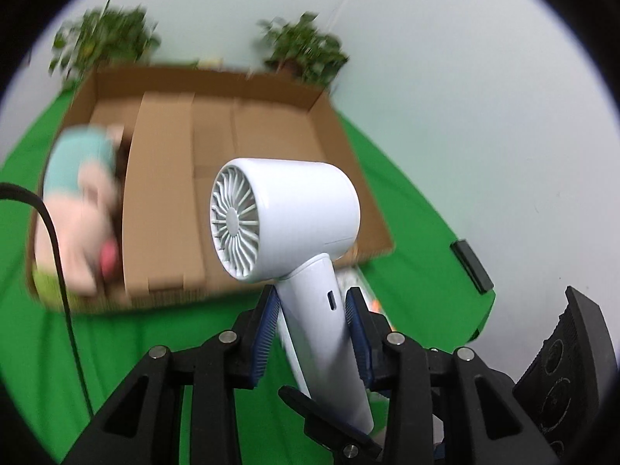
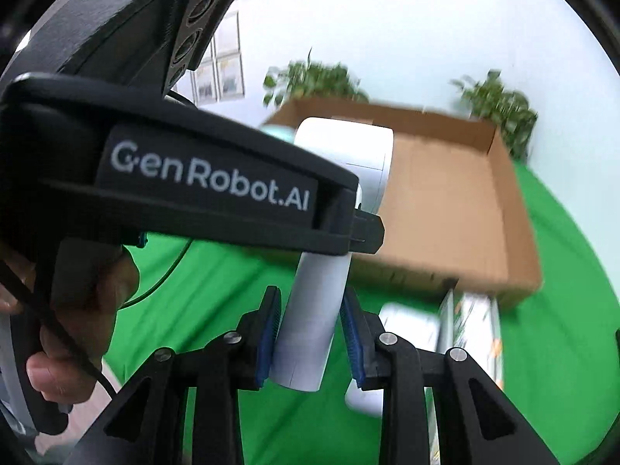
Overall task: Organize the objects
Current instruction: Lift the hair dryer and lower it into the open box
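Observation:
A white hair dryer (image 1: pixel 286 224) is held upright in the air in front of an open cardboard box (image 1: pixel 217 155). My left gripper (image 1: pixel 314 302) is shut on its handle just below the head. My right gripper (image 2: pixel 310 310) is shut on the lower handle (image 2: pixel 310 325) of the same dryer. The left gripper's black body (image 2: pixel 193 178) crosses the right wrist view and hides part of the dryer. A plush toy (image 1: pixel 81 201) with a teal hat lies in the box's left compartment.
The box stands on a green cloth (image 1: pixel 174 348). Two potted plants (image 1: pixel 306 50) stand behind it by the wall. A black flat object (image 1: pixel 471 265) lies at the cloth's right edge. White and printed items (image 2: pixel 465 329) lie in front of the box.

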